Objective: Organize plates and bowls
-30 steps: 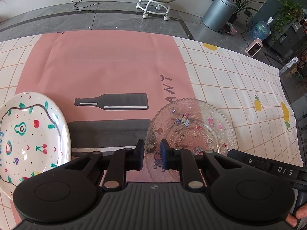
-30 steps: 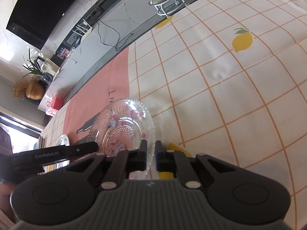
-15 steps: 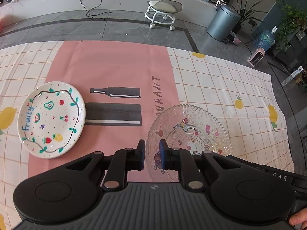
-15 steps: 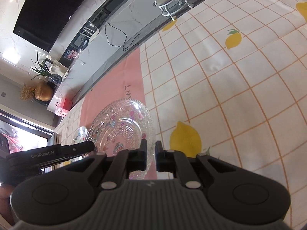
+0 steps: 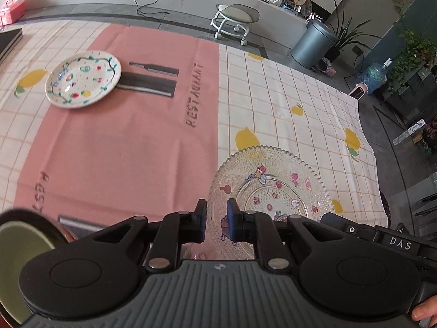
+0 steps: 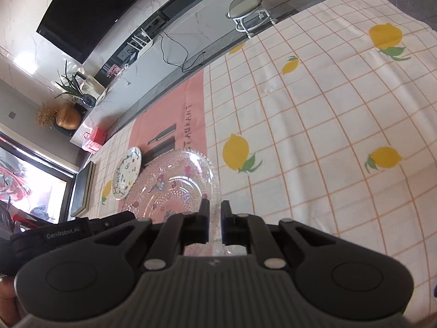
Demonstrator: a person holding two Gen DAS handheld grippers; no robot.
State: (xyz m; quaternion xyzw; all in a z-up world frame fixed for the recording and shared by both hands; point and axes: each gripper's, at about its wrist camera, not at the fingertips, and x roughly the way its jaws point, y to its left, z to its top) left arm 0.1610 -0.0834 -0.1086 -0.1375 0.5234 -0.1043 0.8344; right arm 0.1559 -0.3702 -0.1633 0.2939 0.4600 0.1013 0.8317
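Observation:
A clear glass plate (image 5: 273, 191) with cartoon prints is held up over the table. My left gripper (image 5: 216, 218) is shut on its near-left rim. My right gripper (image 6: 215, 218) is shut on its right rim; the plate (image 6: 177, 186) tilts in that view. A white plate (image 5: 83, 78) painted with fruit lies flat on the pink mat at the far left, also in the right wrist view (image 6: 127, 172). A dark bowl with a pale green inside (image 5: 24, 251) shows at the lower left edge.
The table carries a lemon-print checked cloth (image 5: 300, 104) and a pink mat (image 5: 123, 142). A dark flat object (image 6: 83, 188) lies at the table's left end. A stool (image 5: 235, 19) and bin (image 5: 314, 43) stand on the floor beyond the far edge.
Both grippers have lifted and drawn back with the glass plate. The fruit plate now looks farther away, and the dark bowl has come into view at the lower left.

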